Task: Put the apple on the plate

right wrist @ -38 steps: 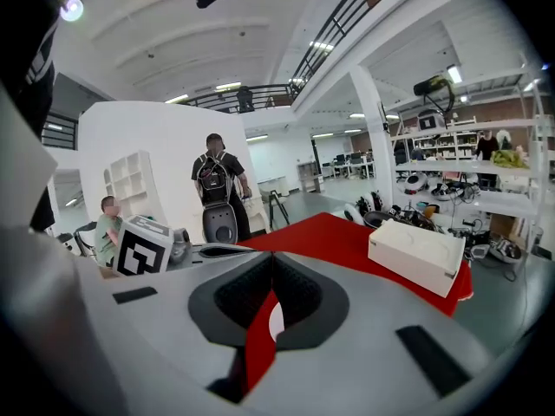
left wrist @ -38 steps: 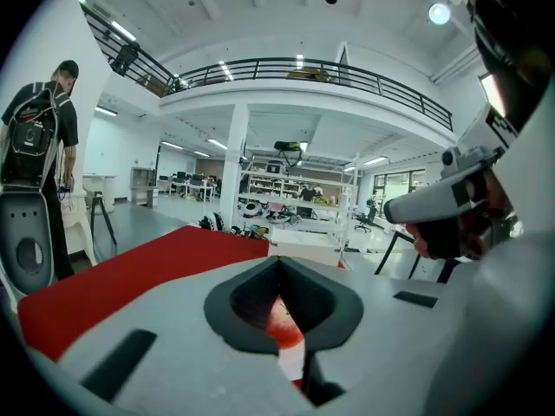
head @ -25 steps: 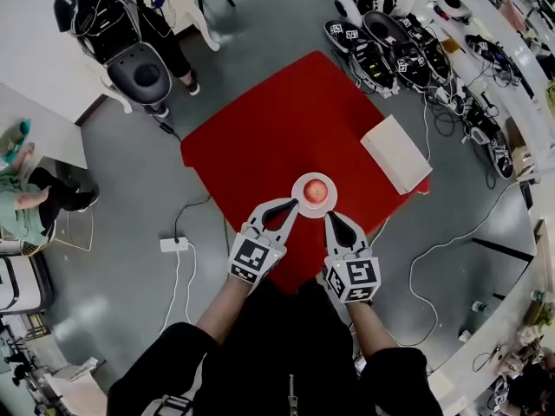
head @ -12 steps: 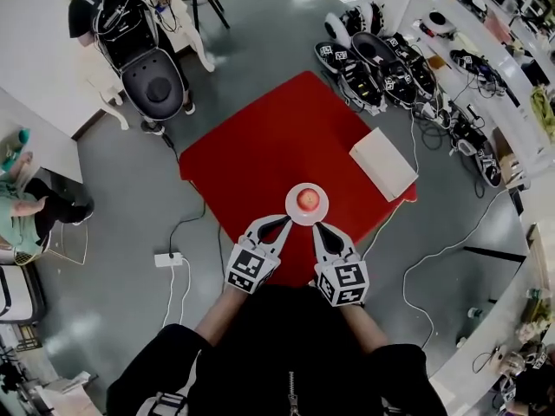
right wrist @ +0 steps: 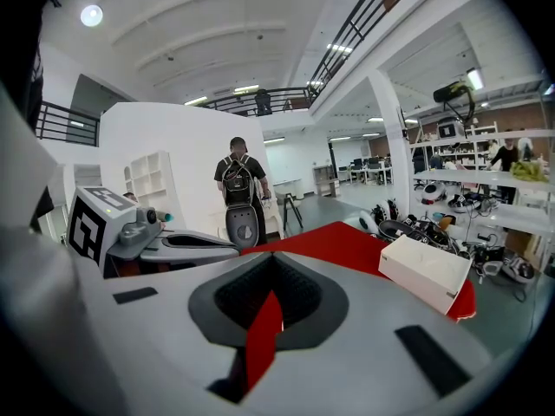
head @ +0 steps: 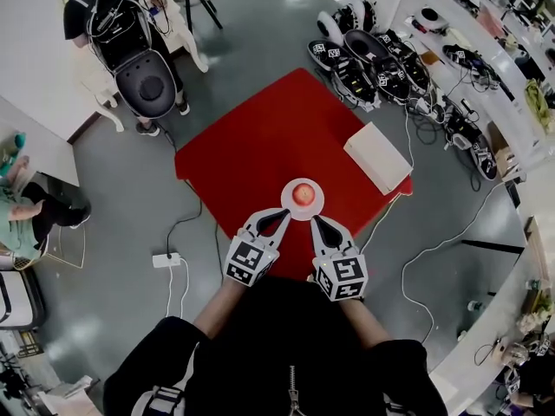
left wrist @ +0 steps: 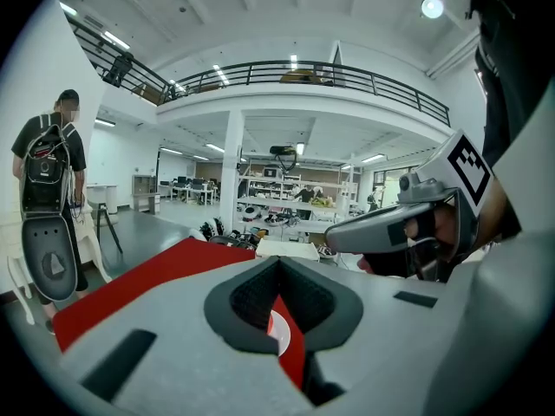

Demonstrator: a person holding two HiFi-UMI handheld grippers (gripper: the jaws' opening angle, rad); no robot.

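A red apple (head: 303,194) lies on a small white plate (head: 290,206) near the front edge of the red-covered table (head: 260,146). My left gripper (head: 284,215) is shut and empty, its tip just at the plate's near left rim. Beside it, the right gripper (head: 317,220) points at the near right rim, also shut with nothing held. In the left gripper view the closed jaws (left wrist: 278,271) leave a slit showing red cloth and a sliver of plate (left wrist: 279,334); the right gripper (left wrist: 390,232) shows alongside. The right gripper view shows its closed jaws (right wrist: 273,289) and red cloth.
A white box (head: 377,157) (right wrist: 425,271) sits at the table's right corner. Several spare grippers and cables (head: 373,63) lie on the floor beyond. A power strip (head: 166,259) lies left of the table. A person with a backpack (head: 117,7) stands far left by a grey seat (head: 143,83).
The head view has shifted and pulled back slightly. Both shut grippers have shifted slightly, their tips still at the plate's near rim. The apple rests unmoved on the plate.
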